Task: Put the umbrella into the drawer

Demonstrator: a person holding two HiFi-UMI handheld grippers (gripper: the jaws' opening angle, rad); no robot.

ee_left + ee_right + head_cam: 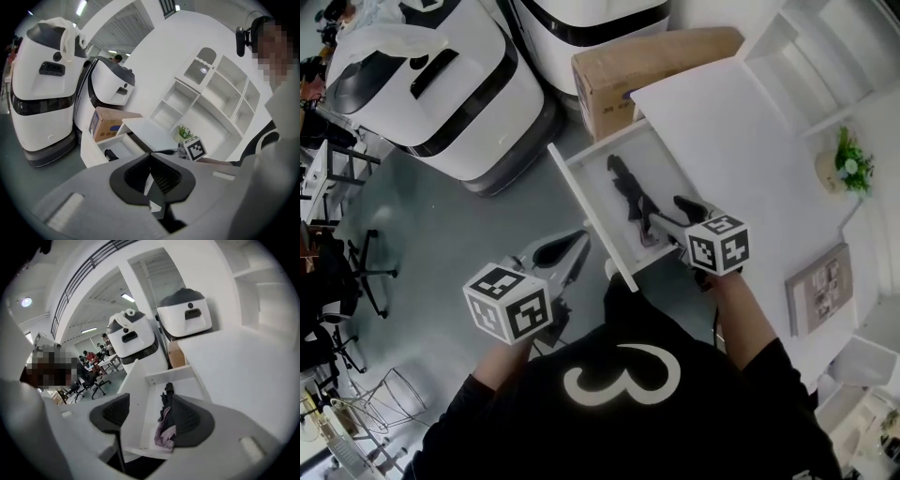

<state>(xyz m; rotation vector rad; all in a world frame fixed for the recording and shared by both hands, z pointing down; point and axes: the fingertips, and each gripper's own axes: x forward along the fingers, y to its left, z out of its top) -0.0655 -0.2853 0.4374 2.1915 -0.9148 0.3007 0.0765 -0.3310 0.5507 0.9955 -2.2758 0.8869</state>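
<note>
A dark folded umbrella [630, 195] lies inside the open white drawer [584, 208], pulled out from a white counter [741, 141]. The right gripper [147, 404] hovers above it, jaws spread wide and empty. The left gripper [151, 158], outside the drawer front, is closed on nothing.

Bright, even light falls from ceiling strips [127, 297] at eleven o'clock; shadows are soft, and both gripper views warp and darken toward their edges.

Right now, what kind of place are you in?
Probably a robotics lab or workshop office: big white machines stand on the grey floor, office chairs sit in the background, and a cardboard box stands beside the white desk.
</note>
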